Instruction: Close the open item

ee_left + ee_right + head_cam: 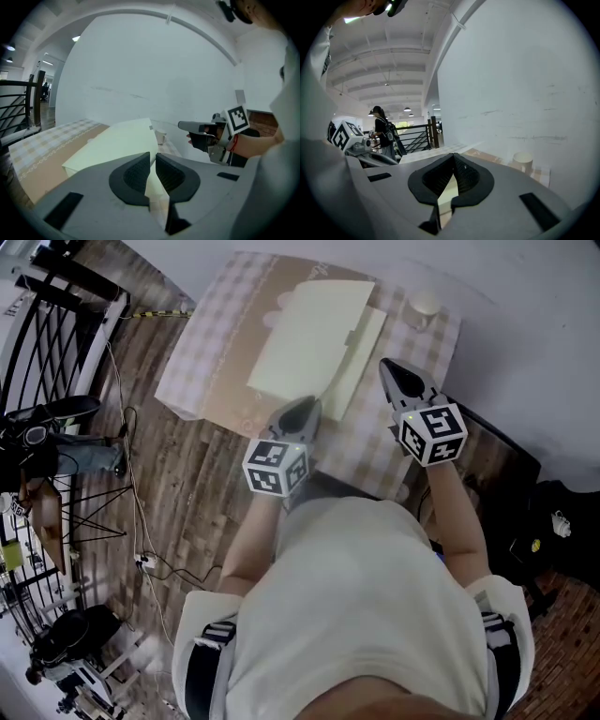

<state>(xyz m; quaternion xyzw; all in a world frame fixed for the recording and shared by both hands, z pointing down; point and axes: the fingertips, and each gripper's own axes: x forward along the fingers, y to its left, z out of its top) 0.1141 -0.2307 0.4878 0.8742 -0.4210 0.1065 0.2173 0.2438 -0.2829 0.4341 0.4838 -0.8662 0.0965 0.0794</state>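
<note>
A pale yellow-green folder (314,334) lies flat on the checked tablecloth (202,362); its top sheet sits offset over a lower layer at the right. My left gripper (305,409) hovers at the folder's near edge. In the left gripper view its jaws (153,157) show a narrow gap with nothing gripped, and the folder (117,140) lies just beyond them. My right gripper (389,367) is by the folder's right side, clear of it. Its jaws (453,157) meet at the tips with nothing between them. It also shows in the left gripper view as the right gripper (183,125).
A white cup (422,307) stands at the table's far right corner, near the white wall. A black railing (56,324), stands and cables crowd the wooden floor to the left. A dark case (511,465) sits right of the table. A person stands far off in the right gripper view.
</note>
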